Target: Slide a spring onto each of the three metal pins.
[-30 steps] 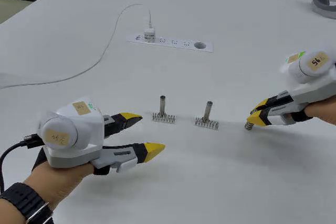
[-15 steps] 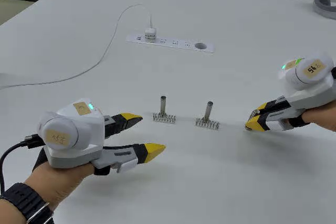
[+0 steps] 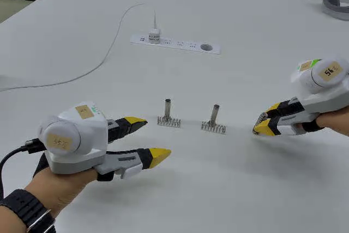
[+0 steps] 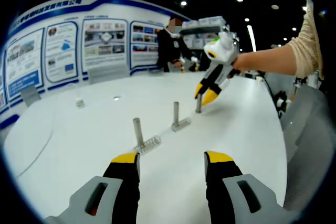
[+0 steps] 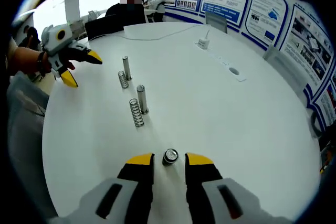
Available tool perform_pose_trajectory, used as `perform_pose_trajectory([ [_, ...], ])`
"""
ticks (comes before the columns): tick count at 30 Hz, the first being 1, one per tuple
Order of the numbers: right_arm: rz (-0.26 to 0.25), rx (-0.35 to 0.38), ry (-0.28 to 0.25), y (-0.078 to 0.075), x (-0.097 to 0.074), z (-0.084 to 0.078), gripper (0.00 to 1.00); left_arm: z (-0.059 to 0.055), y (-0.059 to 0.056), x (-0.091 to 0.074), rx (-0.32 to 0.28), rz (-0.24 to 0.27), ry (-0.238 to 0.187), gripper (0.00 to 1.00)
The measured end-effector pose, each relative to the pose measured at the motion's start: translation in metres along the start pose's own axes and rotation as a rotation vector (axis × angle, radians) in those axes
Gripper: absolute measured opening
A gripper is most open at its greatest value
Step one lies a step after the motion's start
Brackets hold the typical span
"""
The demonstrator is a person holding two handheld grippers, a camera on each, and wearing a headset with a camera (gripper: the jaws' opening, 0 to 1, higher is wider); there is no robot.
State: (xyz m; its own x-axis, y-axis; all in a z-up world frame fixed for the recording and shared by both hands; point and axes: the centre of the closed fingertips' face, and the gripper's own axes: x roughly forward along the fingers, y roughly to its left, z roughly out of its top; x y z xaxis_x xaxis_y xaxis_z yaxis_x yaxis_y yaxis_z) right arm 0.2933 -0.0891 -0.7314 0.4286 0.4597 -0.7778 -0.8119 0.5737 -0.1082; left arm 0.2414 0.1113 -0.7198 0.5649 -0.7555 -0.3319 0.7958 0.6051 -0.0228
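Nearer than the power strip point(image 3: 175, 43), the left pin point(image 3: 167, 107) and middle pin point(image 3: 215, 113) are seen upright in the head view, a spring point(image 3: 169, 121) lying at each foot; the left claw point(image 3: 154, 137) is held apart, empty. In the left gripper view the right claw point(image 4: 205, 94) is set at the third pin point(image 4: 198, 103). In the right gripper view that pin is closely flanked by the jaws; whether it is clamped cannot be told.

The left gripper point(image 3: 155, 137) at lower left and the right gripper point(image 3: 263, 119) at the right edge match — white bodies, black jaws, yellow tips, tan labels. The table point(image 3: 229, 189) is white, the pins point(image 3: 167, 107) dull grey, the springs point(image 3: 169, 121) silvery, the power strip point(image 3: 175, 43) white, and the wristband point(image 3: 24, 211) black.
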Motion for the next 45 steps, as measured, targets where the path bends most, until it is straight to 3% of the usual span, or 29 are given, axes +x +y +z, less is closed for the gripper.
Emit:
perform_pose_trajectory([
  [10, -0.008, -0.053, -0.047, 0.009, -0.011, 0.026, 0.25, 0.001, 0.000, 0.001, 0.002, -0.003, -0.003, 0.50],
  [18, 0.023, -0.101, -0.051, 0.022, 0.000, 0.041, 0.25, 0.002, 0.001, 0.000, 0.004, -0.003, -0.005, 0.49],
  [29, 0.094, -0.161, -0.012, 0.045, 0.025, 0.044, 0.22, 0.001, 0.000, 0.000, 0.005, -0.005, -0.004, 0.49],
  [45, 0.141, -0.214, 0.050, 0.049, 0.053, 0.037, 0.18, 0.000, -0.001, 0.000, 0.006, -0.009, 0.007, 0.47],
])
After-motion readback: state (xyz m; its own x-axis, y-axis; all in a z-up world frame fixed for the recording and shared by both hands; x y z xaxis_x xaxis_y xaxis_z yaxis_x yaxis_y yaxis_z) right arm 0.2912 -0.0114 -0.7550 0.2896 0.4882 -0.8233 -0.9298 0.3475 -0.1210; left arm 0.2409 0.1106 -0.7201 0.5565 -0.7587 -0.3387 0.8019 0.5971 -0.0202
